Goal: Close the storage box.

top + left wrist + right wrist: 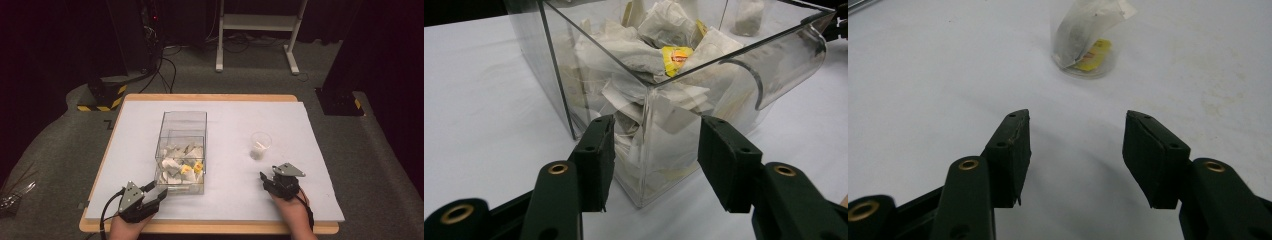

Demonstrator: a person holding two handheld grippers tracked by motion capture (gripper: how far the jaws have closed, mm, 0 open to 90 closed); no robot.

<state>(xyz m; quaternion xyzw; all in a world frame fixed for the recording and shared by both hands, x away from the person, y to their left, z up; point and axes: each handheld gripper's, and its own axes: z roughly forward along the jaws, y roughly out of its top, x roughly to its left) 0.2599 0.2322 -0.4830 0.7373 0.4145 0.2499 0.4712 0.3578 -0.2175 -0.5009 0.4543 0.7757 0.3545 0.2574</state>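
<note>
Both claws (159, 192) (267, 176) open, low over table (230, 200)

Right gripper facing a cup on the white table

The right gripper (1075, 150) is holding its two black jaws apart with nothing between them, hovering over the white table (923, 90). Ahead, well apart from the jaws, a clear cup (1083, 62) is standing upright, holding a tea bag (1083, 27) with a yellow tag (1093, 54).
</note>
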